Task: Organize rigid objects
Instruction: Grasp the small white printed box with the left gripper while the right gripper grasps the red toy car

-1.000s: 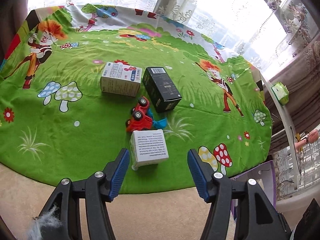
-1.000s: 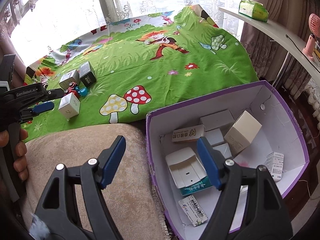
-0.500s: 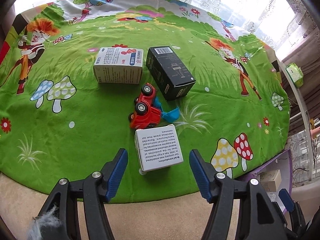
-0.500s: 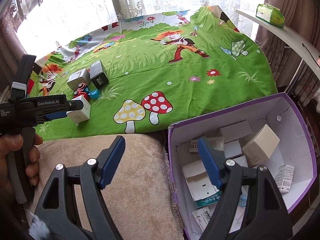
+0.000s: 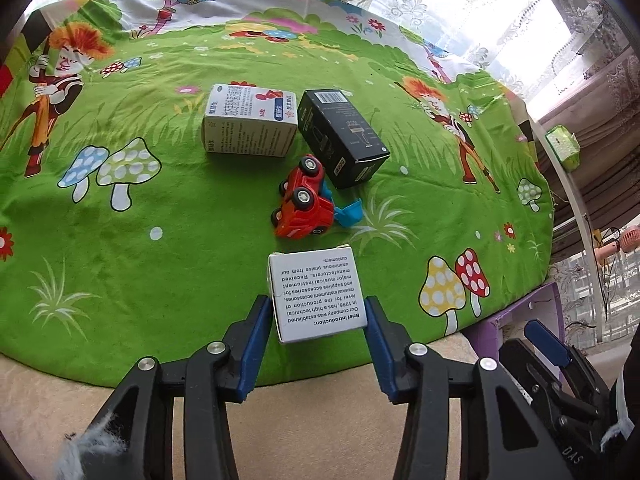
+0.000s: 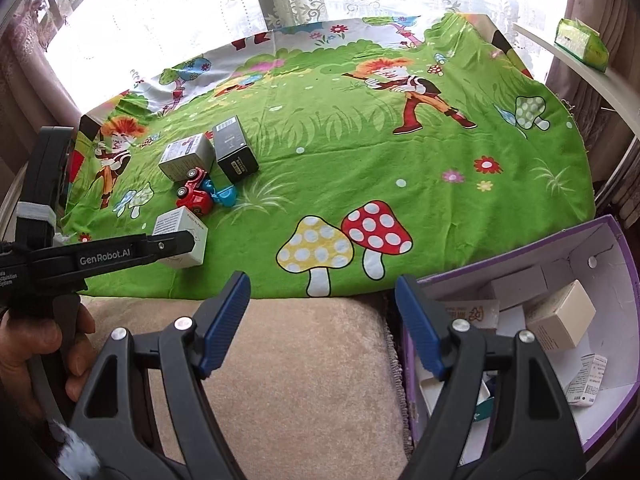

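A small white box with black print [image 5: 316, 294] stands on the green cartoon cloth [image 5: 160, 240]. My left gripper [image 5: 316, 320] has a blue pad on each side of its near end, touching or almost touching. The box and the left gripper also show in the right wrist view: box [image 6: 184, 236], gripper [image 6: 176, 246]. Behind the box lie a red toy car [image 5: 304, 204], a black box [image 5: 342, 136] and a white medicine box [image 5: 250, 124]. My right gripper [image 6: 322, 316] is open and empty over beige carpet, beside a purple-rimmed box [image 6: 624, 248].
The purple-rimmed box holds several small cartons [image 6: 560, 320] and stands right of the cloth, by the beige carpet [image 6: 312, 380]. Its corner shows in the left wrist view [image 5: 520, 316]. A green tissue pack [image 6: 582, 44] lies on a white shelf at the right. Curtains hang behind.
My left gripper has moved forward onto the white printed box and narrowed around it. My right gripper has shifted left, so the purple-rimmed box sits further right in its view.
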